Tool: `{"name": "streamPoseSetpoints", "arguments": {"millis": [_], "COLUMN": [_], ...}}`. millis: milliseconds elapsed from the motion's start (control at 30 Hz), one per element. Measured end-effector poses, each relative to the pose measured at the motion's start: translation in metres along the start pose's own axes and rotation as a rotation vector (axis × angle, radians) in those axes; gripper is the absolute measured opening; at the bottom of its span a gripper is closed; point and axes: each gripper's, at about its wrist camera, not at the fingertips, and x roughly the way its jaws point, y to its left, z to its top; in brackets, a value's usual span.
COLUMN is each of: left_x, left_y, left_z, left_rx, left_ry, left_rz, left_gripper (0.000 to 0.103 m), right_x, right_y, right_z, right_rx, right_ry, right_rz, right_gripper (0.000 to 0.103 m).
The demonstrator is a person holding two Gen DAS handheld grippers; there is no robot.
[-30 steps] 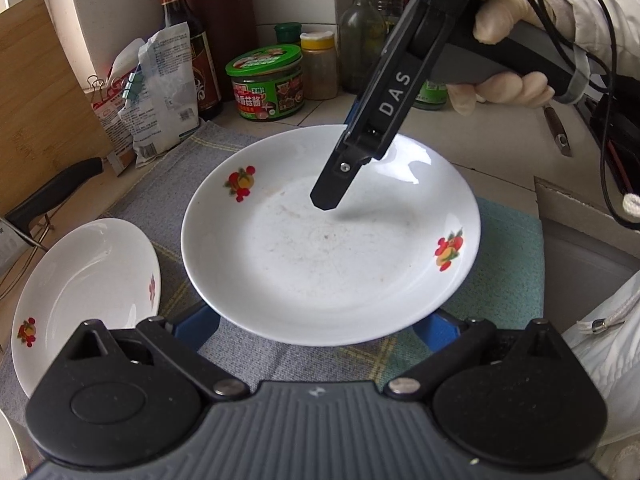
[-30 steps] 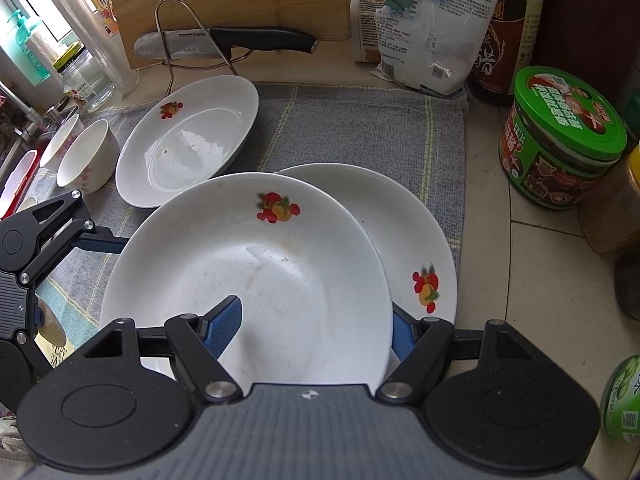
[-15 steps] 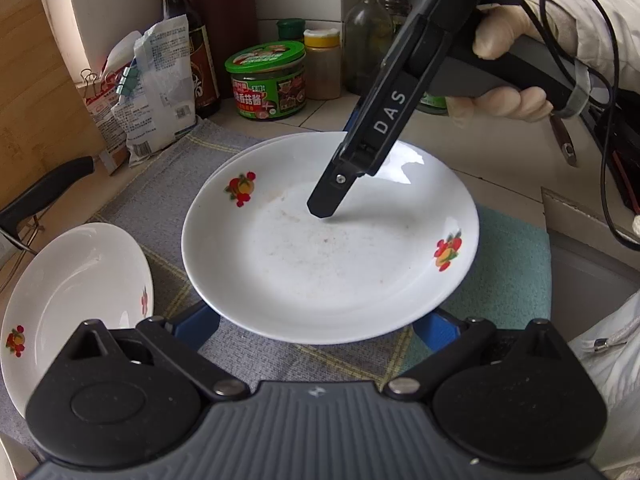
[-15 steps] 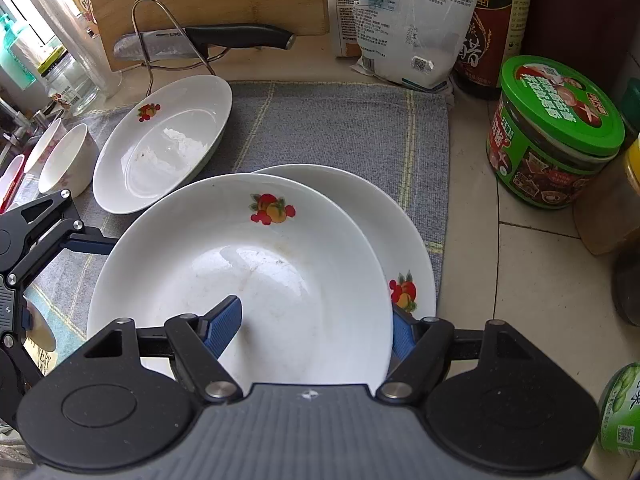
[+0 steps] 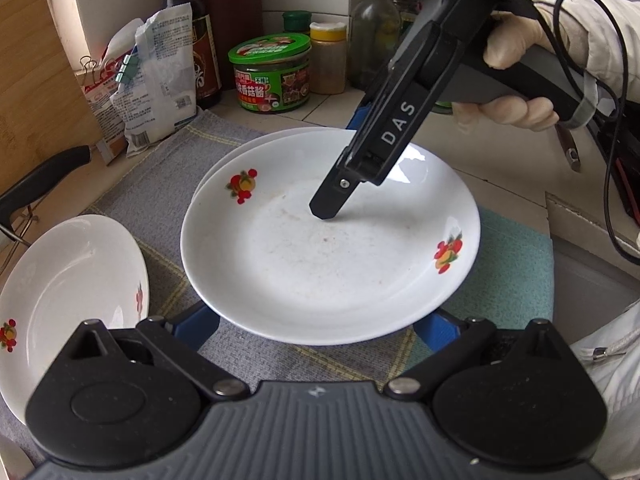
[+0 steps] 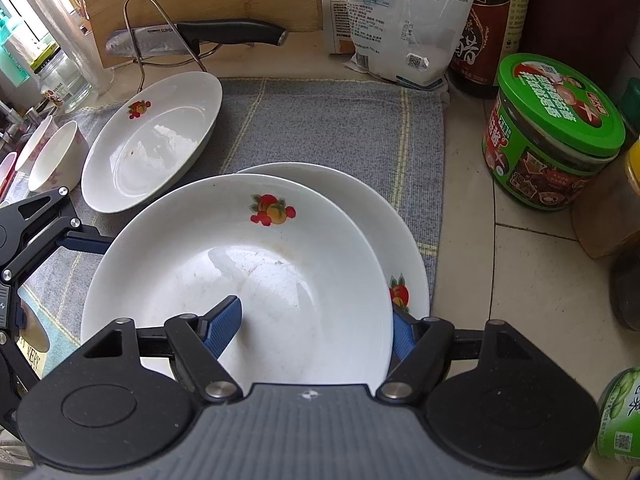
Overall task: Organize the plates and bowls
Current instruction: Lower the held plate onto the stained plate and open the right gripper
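On the grey cloth (image 6: pixel 328 120) by the jars sits a stack of white plates. The right gripper (image 6: pixel 316 326) is clamped on the rim of the top plate (image 6: pixel 224 264): one blue finger (image 6: pixel 224 324) lies inside the dish and the other is outside under the edge. This plate sits tilted over the lower plate (image 6: pixel 376 208), which peeks out on the far right side. The top plate faces up, and its fruit picture points away from the gripper.

The left gripper (image 5: pixel 320 332) has its blue fingers (image 5: pixel 200 328) spread wide, one at each side of the plate's near edge. I cannot tell if they touch it.

A third plate (image 6: pixel 152 144) lies apart on the cloth, near two small bowls (image 6: pixel 52 152).
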Motion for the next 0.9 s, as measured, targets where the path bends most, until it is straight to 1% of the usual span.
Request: {"name": "streamPoseSetpoints", "arguments": {"millis": [167, 900], "left_x": [-0.003, -0.017], "left_y": [0.000, -0.003], "left_z": [0.001, -0.005], "left_rx": [-0.019, -0.013], "left_ry": [0.003, -0.034], "left_rz": [-0.010, 0.023], "left_gripper": [0.102, 0.101], "right_x": [0.002, 0.001], "right_y": [0.002, 0.001], "right_z": [0.000, -0.002], "right_rx": [-0.014, -0.004], "right_ry": [0.002, -0.006], "right_rz": [-0.005, -0.009], "right_gripper": [0.080, 0.080]}}
